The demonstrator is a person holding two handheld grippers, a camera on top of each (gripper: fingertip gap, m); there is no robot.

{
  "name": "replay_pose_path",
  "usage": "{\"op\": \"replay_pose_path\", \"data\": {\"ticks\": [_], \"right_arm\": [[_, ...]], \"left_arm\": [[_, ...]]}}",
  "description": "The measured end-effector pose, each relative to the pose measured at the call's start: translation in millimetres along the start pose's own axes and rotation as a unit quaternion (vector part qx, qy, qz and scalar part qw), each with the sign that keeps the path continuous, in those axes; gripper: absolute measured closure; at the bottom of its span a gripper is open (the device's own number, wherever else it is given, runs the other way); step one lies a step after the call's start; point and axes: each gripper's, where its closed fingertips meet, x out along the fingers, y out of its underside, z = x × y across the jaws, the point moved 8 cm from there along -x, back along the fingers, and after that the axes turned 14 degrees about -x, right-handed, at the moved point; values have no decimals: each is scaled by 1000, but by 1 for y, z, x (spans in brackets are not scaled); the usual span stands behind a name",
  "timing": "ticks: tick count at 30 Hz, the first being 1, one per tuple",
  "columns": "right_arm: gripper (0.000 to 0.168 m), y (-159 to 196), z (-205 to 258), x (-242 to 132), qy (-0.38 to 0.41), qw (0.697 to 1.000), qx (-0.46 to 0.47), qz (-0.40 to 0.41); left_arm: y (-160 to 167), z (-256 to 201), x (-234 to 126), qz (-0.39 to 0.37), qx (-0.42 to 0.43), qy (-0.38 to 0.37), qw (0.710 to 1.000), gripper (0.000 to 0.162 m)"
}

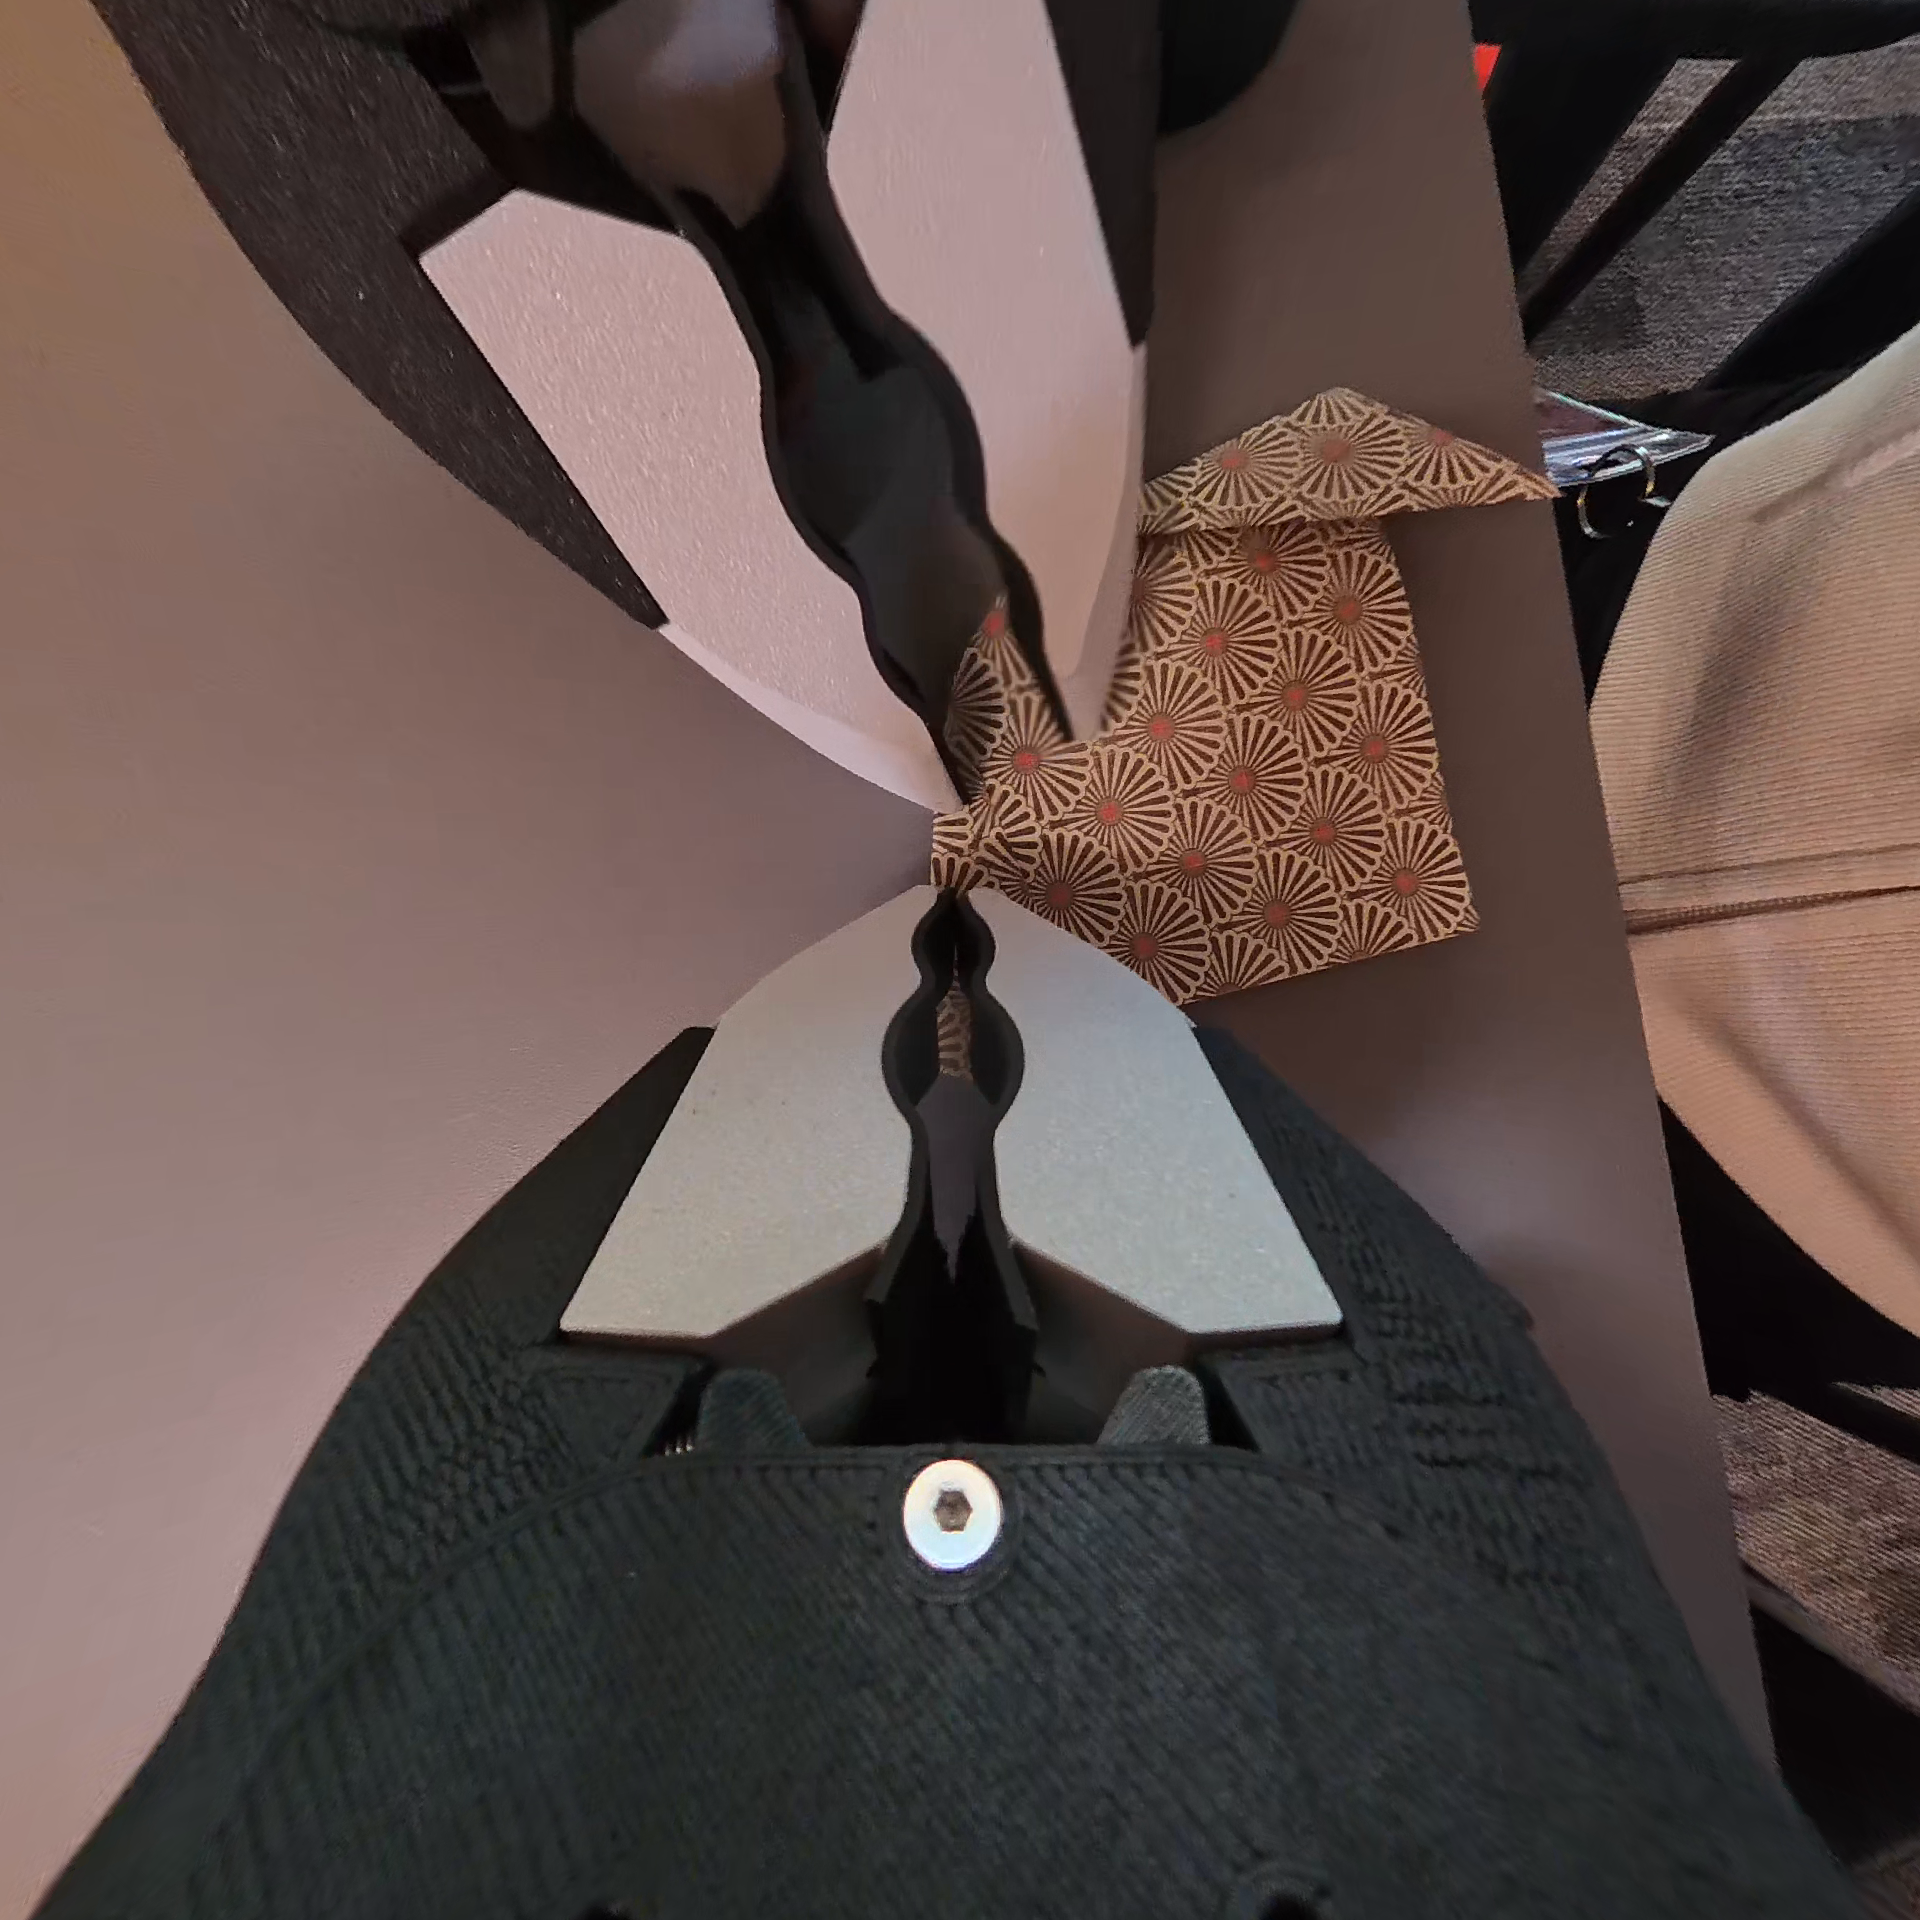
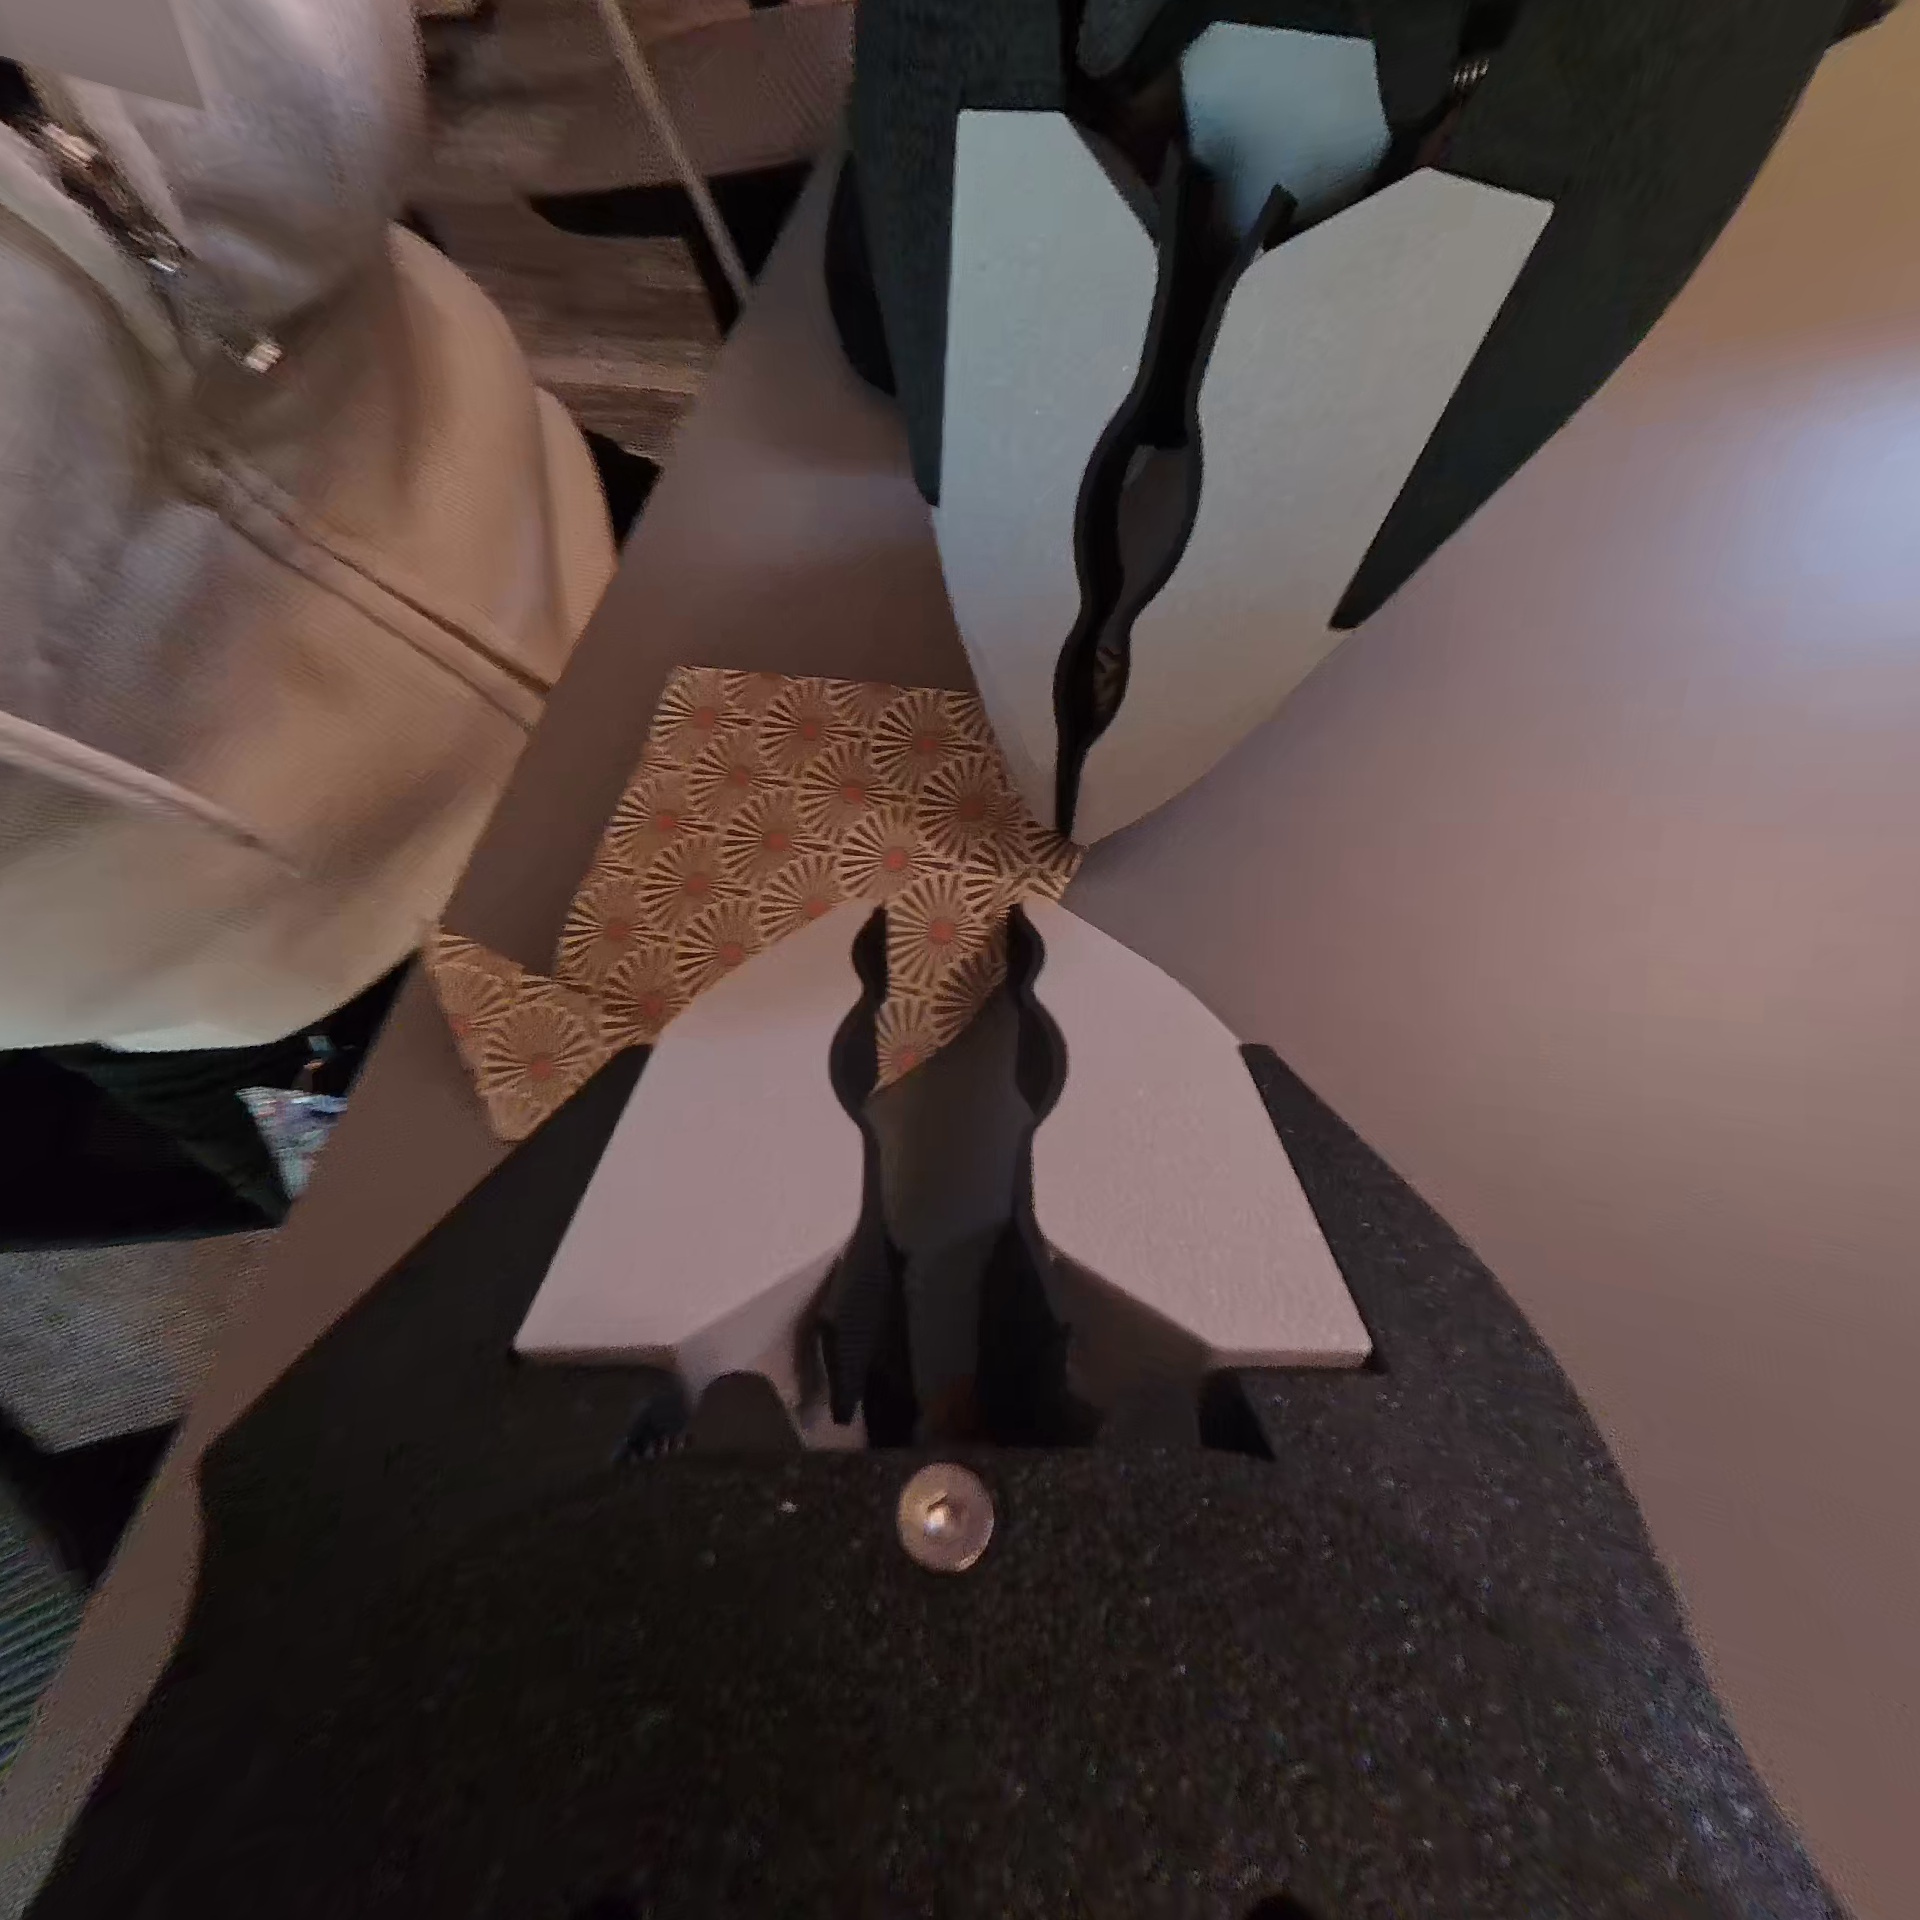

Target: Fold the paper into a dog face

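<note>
Folded patterned paper (image 1: 1278, 748), pinched at corner

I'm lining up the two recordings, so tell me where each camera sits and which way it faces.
Left wrist view: on the left tool, looking along its fingers at the patterned paper it pinches; the right tool faces it.
Right wrist view: on the right tool, facing the same paper; the left tool comes from above.
Shared: paper, both tools, the table, the person's beige jacket.

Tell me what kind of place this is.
Probably an office or lab: a smooth pale table, grey carpet beyond its edge, dark furniture frames behind. Both grippers, left and right, pinch patterned paper.
</note>
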Motion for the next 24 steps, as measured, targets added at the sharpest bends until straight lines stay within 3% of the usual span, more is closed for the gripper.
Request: {"op": "replay_pose_path", "data": {"ticks": [2,5,7,13,16,21,24], "right_arm": [[132,-4,-1,-1,-50,998,32,-6],[124,-17,-6,1,-92,994,44,-40],[117,-14,-10,7,-117,992,57,2],[139,-3,-17,3,-194,967,165,10],[140,3,-16,-3,-213,955,206,7],[108,-7,-13,-6,-265,942,203,-15],[105,-9,-19,3,-270,939,213,-23]], "left_arm": [[0,0,0,3,-4,1,1000,162],[-1,-1,0,7,1,-6,1000,162],[-1,-2,0,8,7,-9,1000,162],[0,-3,0,4,17,-16,1000,162],[1,-3,1,0,19,-14,1000,162],[1,-2,1,-2,22,-10,1000,162],[0,-3,1,1,25,-11,1000,162]]}}
